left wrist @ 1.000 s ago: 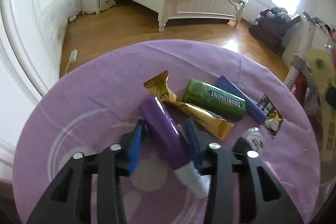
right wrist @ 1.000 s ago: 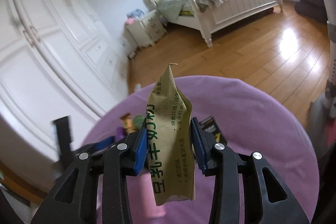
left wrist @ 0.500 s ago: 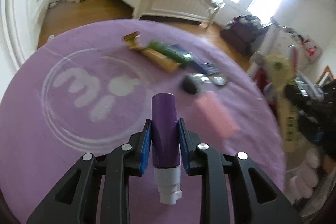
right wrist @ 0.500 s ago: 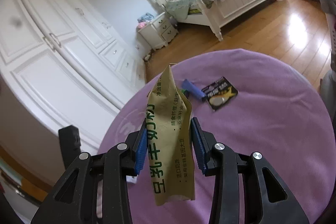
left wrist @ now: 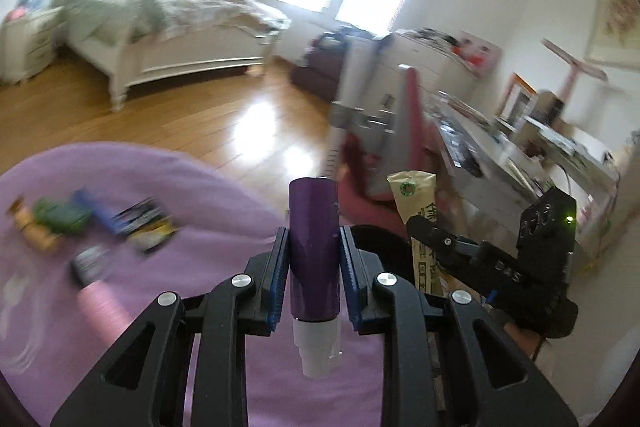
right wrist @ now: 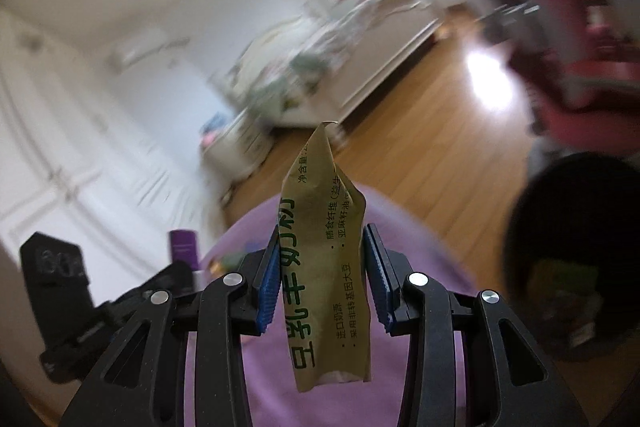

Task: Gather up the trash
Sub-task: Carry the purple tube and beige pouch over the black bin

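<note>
My left gripper (left wrist: 314, 273) is shut on a purple tube with a white cap (left wrist: 314, 247), held above the purple round table (left wrist: 192, 195). My right gripper (right wrist: 322, 275) is shut on a tan paper sachet with green print (right wrist: 324, 267). That sachet (left wrist: 414, 195) and the right gripper's body (left wrist: 496, 267) show at the right in the left wrist view. The purple tube (right wrist: 183, 245) shows at the left in the right wrist view. A black bin (right wrist: 576, 263) with some trash inside stands at the right, beside the table.
Blurred on the table's left lie a green gum pack (left wrist: 60, 215), a blue wrapper (left wrist: 98, 213), a dark sachet (left wrist: 146, 221), a gold wrapper (left wrist: 34, 233) and a pink tube (left wrist: 102, 309). A red chair (left wrist: 400, 147) and cluttered desk (left wrist: 520, 147) stand beyond.
Both grippers have swung right, away from the table's middle toward the black bin, each keeping hold of its item. The remaining wrappers have slid to the left of the left wrist view.
</note>
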`<state>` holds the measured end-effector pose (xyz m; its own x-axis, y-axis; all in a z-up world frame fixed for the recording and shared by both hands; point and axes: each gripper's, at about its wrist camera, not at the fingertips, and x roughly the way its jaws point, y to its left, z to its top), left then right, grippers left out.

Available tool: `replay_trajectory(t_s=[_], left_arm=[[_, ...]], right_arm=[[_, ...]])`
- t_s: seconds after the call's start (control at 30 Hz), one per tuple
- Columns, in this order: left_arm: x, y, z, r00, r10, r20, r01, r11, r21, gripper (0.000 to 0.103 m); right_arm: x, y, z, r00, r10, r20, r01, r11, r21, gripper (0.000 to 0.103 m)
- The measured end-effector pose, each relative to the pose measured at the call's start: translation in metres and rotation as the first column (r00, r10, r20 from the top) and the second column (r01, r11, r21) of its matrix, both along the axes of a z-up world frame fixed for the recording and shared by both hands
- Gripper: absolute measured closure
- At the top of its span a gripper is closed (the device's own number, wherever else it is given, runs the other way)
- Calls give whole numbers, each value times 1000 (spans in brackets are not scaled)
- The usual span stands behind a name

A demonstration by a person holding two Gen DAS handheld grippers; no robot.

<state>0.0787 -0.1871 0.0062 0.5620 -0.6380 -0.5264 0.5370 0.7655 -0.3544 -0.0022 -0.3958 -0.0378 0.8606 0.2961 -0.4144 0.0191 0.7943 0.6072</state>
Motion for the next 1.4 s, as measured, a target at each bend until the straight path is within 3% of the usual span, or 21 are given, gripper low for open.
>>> replay_trajectory(t_s=[0.27,0.6,0.83,1.2,1.4], left_arm=[[10,-113,-26,978,-201,-56,202,979,27,79],[13,-203,-90,923,-324,-208,346,935,78,78],[16,-222,-120,906,-328,-269,364,926,97,78],[20,-243,-135,894,-324,-309,377,918,128,78],[18,-253,-143,904,-289,-315,365,905,217,72]], right_arm=[[-41,-113,-27,972,-233,-30,234,971,44,64],[-49,-158,-81,952,-283,-117,294,952,88,64],[-44,-170,-102,940,-296,-167,316,942,112,64],[-50,-181,-123,926,-314,-212,346,927,141,64],[-51,-185,-129,906,-329,-266,374,916,142,47]])
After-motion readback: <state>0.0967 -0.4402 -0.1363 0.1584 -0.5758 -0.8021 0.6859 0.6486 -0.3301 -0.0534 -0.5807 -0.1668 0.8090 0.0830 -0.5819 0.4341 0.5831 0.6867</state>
